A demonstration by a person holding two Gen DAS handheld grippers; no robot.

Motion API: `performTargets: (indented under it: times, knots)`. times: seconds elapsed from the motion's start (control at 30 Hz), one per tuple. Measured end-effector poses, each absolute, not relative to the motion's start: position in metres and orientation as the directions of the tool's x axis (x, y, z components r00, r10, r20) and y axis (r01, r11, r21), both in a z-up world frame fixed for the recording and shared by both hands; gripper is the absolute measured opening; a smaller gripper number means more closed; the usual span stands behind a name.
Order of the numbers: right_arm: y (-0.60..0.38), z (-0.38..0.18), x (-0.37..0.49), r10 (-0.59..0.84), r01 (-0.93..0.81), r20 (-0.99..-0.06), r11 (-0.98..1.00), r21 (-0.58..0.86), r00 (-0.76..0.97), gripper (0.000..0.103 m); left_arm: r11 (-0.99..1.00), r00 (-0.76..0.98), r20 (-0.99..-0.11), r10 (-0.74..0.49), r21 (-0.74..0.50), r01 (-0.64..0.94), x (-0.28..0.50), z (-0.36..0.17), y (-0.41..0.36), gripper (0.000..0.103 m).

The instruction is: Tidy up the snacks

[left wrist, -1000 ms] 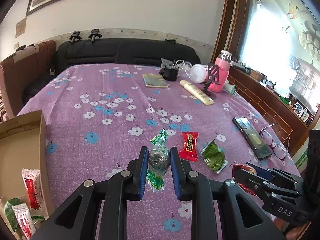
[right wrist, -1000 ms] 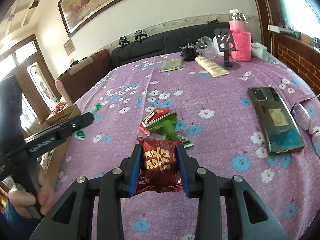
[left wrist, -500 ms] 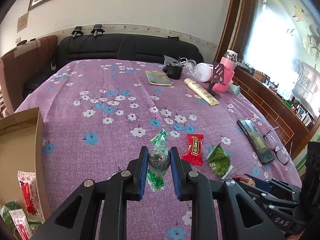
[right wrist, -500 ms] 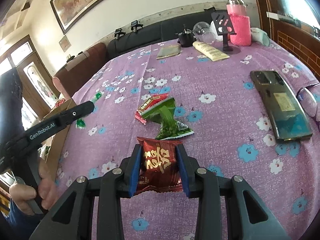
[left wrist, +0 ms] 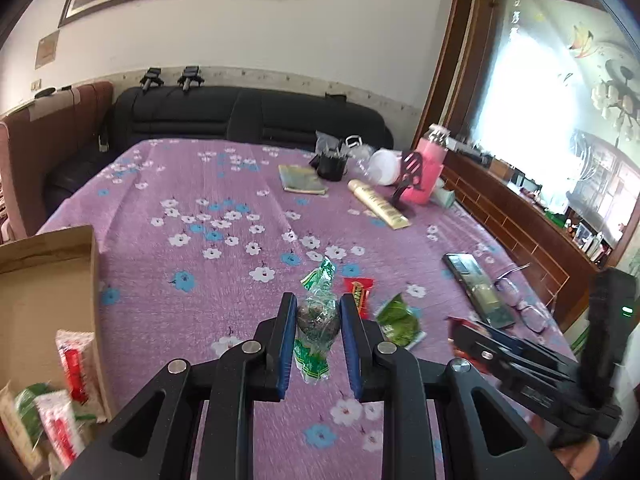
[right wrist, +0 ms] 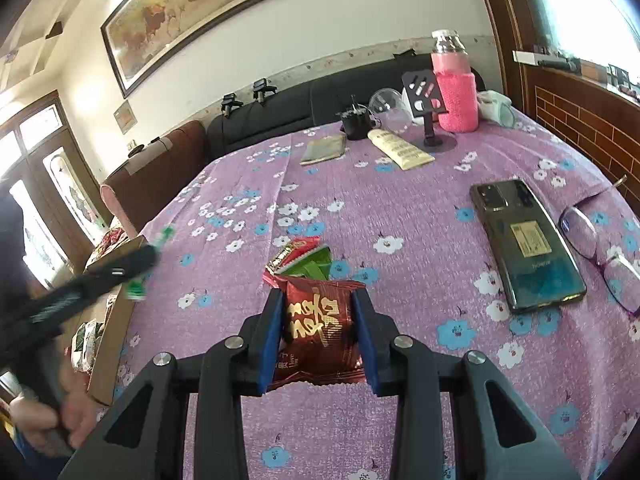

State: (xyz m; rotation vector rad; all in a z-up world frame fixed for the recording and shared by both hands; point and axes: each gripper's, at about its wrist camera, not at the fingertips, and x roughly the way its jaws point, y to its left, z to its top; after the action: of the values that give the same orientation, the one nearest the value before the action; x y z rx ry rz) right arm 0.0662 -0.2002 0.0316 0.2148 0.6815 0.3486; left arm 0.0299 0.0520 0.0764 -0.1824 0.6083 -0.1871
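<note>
Crinkly green-and-clear wrapped candy (left wrist: 318, 320), dark round centre, twisted ends

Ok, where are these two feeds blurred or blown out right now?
Left wrist view: window blown out white, packets in the cardboard box smeared, the other tongs blurred. Right wrist view: left tongs streaked by motion, window corner overexposed; the red snack packet stays sharp.

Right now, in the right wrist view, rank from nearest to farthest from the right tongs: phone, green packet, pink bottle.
1. Green packet, just ahead of the right tongs.
2. Phone, to the right.
3. Pink bottle, far end of the table.
</note>
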Motion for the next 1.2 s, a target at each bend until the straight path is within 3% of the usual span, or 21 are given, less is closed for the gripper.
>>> performTargets:
  times: [0.23, 0.6, 0.87, 1.2]
  knots:
    - [-0.173, 0.047, 0.048, 0.407, -0.317, -0.561, 0.913, 0.256, 0.721, 0.033, 0.965, 0.827, -0.524, -0.202, -0.253, 0.075, -0.013, 0.082, 0.088, 0.022]
    - [-0.071, 0.06, 0.015, 0.595, -0.529, -0.563, 0.794, 0.3, 0.573, 0.034, 0.956, 0.869, -0.495, -0.008, -0.259, -0.139, -0.079, 0.073, 0.188, 0.022]
    - [0.022, 0.064, -0.005, 0.672, -0.655, -0.572, 0.701, 0.283, 0.471, 0.034, 0.928, 0.84, -0.524, 0.139, -0.228, -0.296, -0.104, 0.048, 0.231, 0.023]
    - [0.08, 0.037, -0.007, 0.677, -0.702, -0.609, 0.663, 0.261, 0.413, 0.034, 0.914, 0.787, -0.597, 0.154, -0.217, -0.343, -0.092, 0.03, 0.239, 0.023]
